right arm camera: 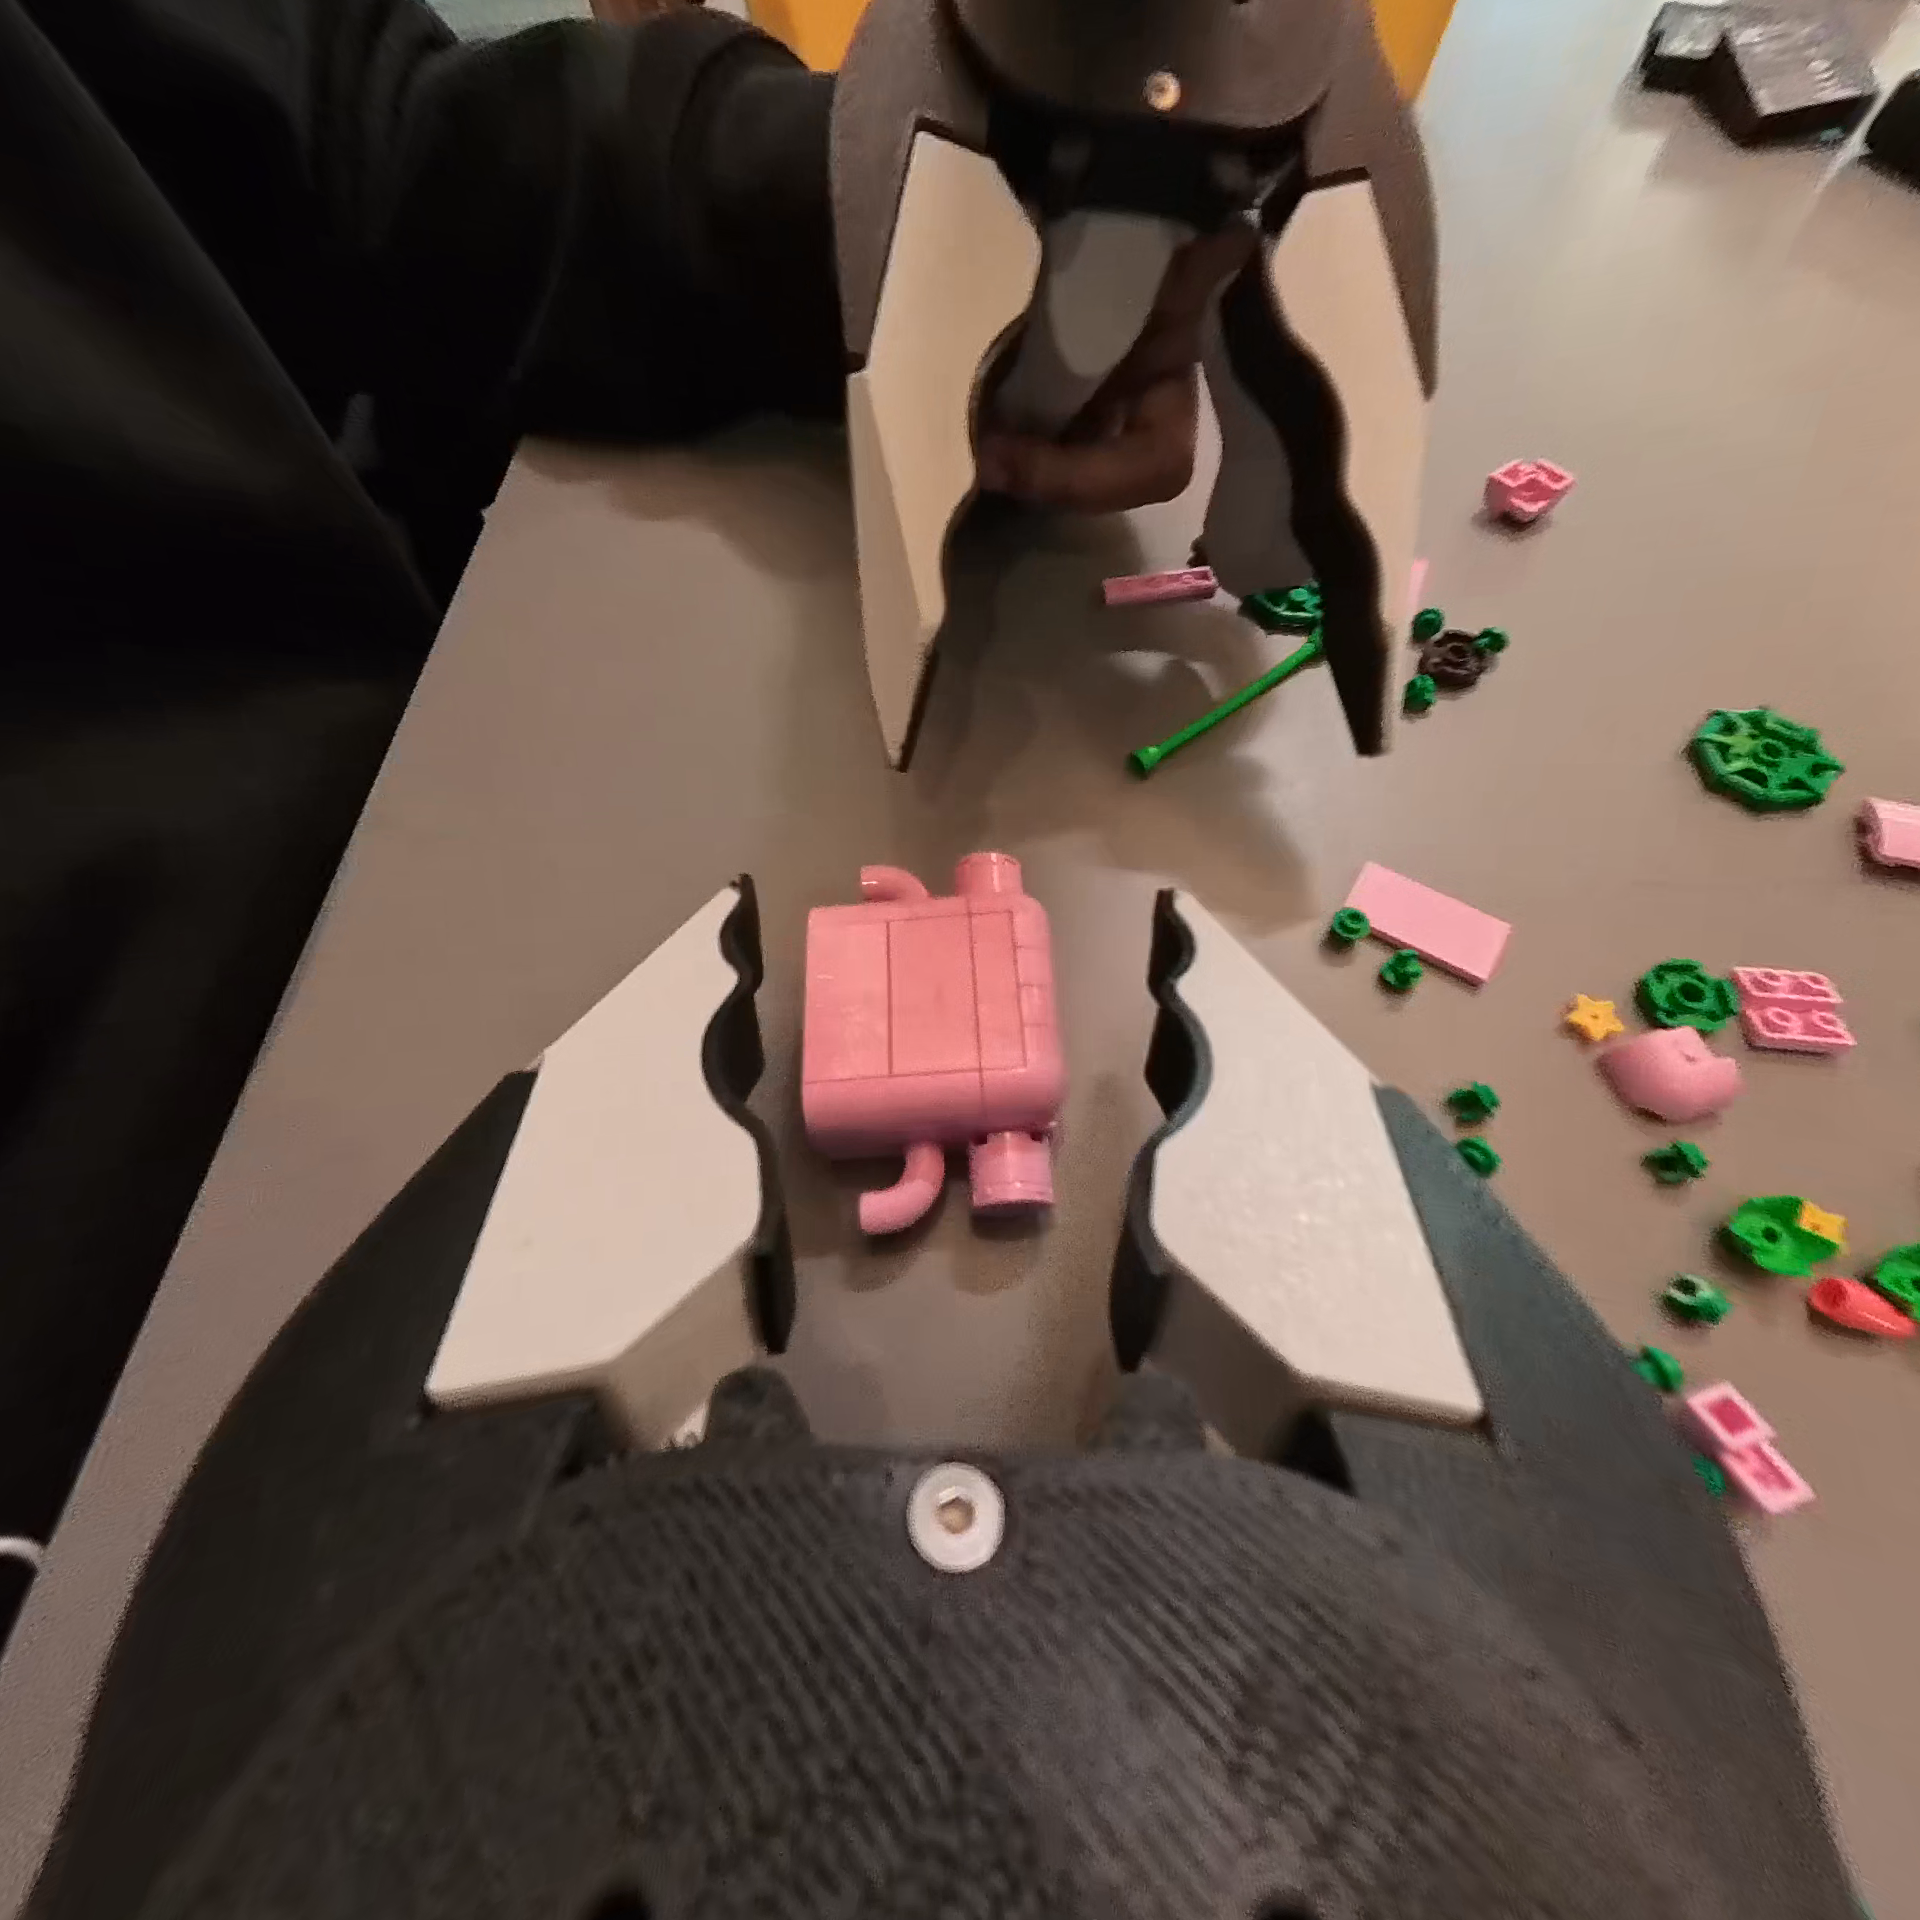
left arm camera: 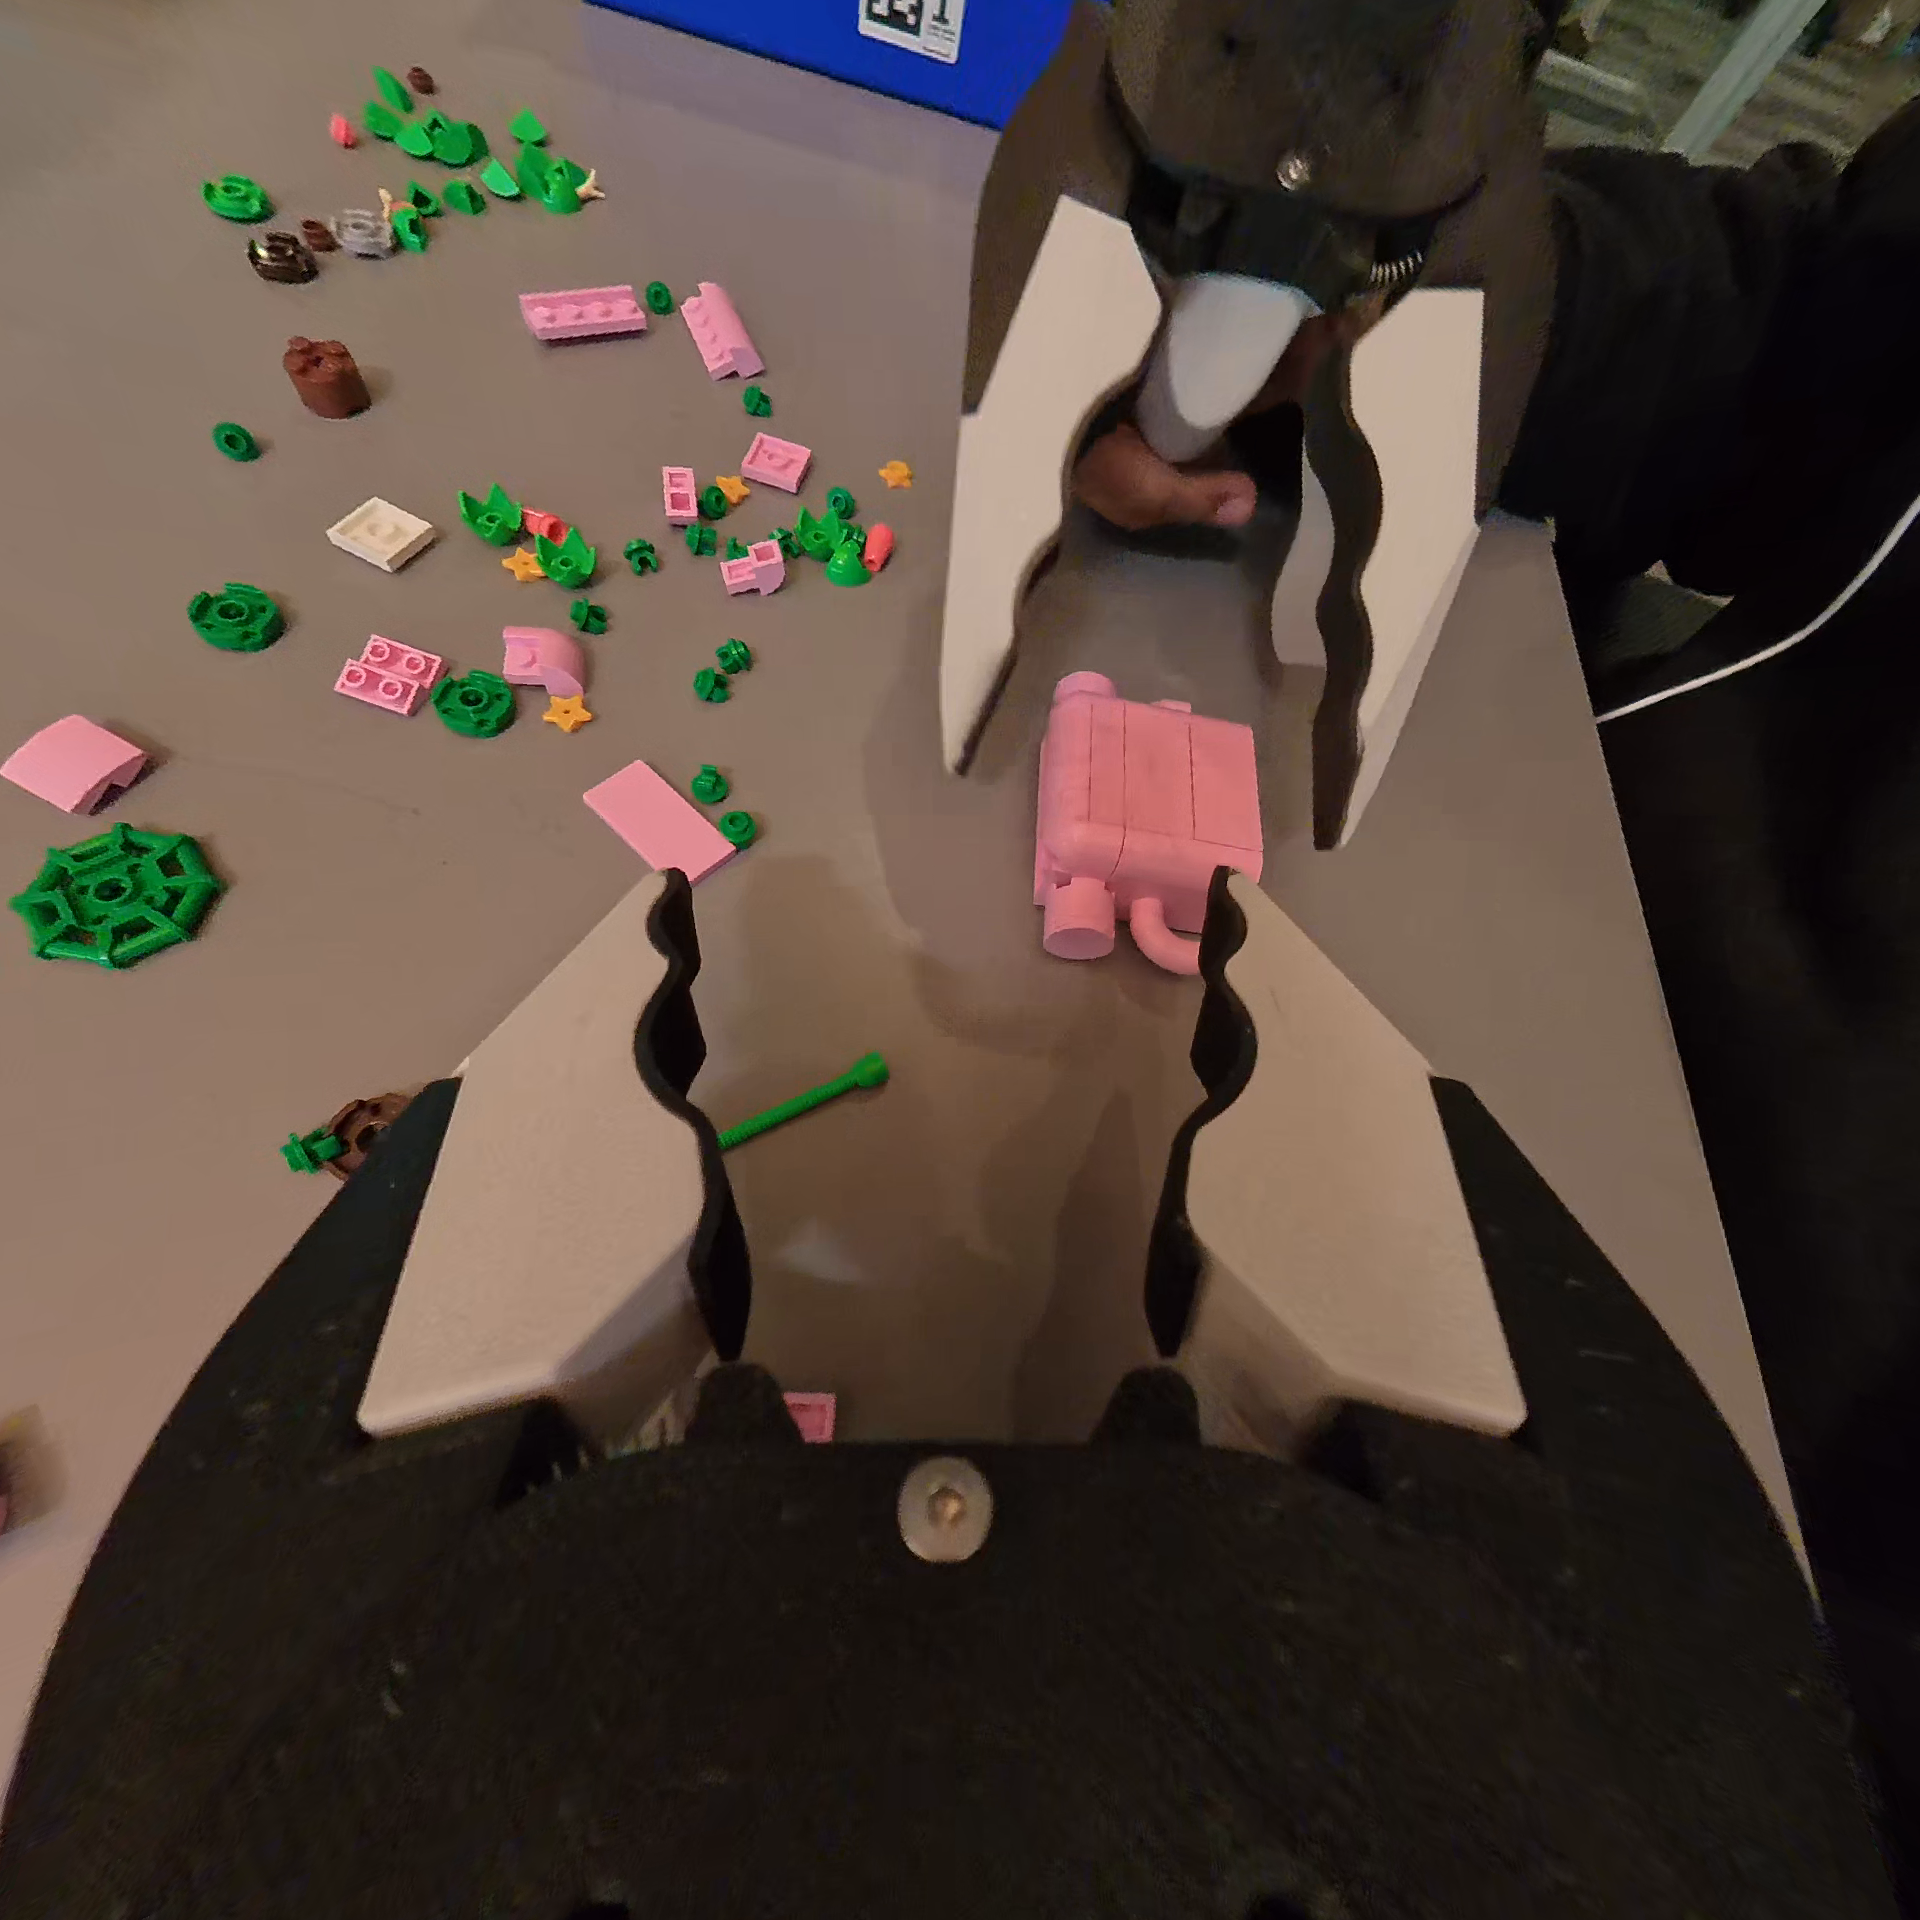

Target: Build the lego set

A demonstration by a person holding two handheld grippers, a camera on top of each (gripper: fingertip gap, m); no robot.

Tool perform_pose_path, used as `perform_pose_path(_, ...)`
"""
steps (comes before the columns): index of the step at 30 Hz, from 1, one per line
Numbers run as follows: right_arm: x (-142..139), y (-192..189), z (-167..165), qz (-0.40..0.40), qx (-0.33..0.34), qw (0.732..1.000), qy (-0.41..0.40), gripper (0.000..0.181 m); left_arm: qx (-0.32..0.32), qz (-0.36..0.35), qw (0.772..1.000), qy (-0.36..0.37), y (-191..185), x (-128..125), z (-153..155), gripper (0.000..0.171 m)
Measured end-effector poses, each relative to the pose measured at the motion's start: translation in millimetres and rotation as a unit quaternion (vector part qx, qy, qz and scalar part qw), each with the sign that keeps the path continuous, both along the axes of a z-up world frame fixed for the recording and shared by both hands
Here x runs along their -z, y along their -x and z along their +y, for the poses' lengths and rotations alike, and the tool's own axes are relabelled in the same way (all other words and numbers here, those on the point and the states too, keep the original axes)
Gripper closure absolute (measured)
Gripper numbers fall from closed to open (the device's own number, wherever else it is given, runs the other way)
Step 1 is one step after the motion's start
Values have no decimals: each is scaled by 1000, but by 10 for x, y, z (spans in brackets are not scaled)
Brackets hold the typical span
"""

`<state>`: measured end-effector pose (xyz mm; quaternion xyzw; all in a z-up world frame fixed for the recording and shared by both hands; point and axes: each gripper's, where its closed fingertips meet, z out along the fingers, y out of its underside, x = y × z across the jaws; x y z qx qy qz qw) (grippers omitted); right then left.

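Loose lego bits are scattered over the left part of the grey table in the left wrist view: a green web-shaped disc at the far left, a flat pink tile nearer the middle, a brown round brick further back, plus lots of small green and pink pieces that are too tiny to sort out. A thin green rod is seen lying between the fingers of the left gripper, whose jaws are spread wide with nothing held.

Moving right, the half-built pink block is found flat on the table close to its right edge, with 2 round pegs and 2 curved hooks sticking out of it. The left gripper's right fingertip looks to be just at the block's near corner, though contact can't be confirmed.

Over the block, the right gripper is held facing the left one, also spread wide and empty. In the right wrist view the pink block is framed between the right gripper fingers, touched by neither
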<state>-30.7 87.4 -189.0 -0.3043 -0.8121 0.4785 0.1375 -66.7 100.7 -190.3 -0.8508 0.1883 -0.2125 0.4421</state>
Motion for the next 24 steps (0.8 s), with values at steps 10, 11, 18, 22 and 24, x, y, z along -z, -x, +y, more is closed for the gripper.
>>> perform_pose_path(10, 305, -19, -45, -27, 1, 995, -99, 125, -13, -35, 999, 10, 53, -22, 25, 76)
perform_pose_path(11, 306, -21, -43, -30, 4, 995, -98, 125, -14, -35, 999, 11, 55, -16, 26, 76)
perform_pose_path(18, 316, -304, 292, -46, 49, 992, -103, 125, -21, -13, 999, 26, 62, 54, 49, 76)
perform_pose_path(22, 318, -642, 788, -60, 94, 988, -111, 125, -20, 8, 999, 29, 48, 93, 50, 76)
perform_pose_path(24, 320, -773, 990, -67, 113, 985, -115, 125, -16, 16, 999, 34, 33, 115, 46, 76)
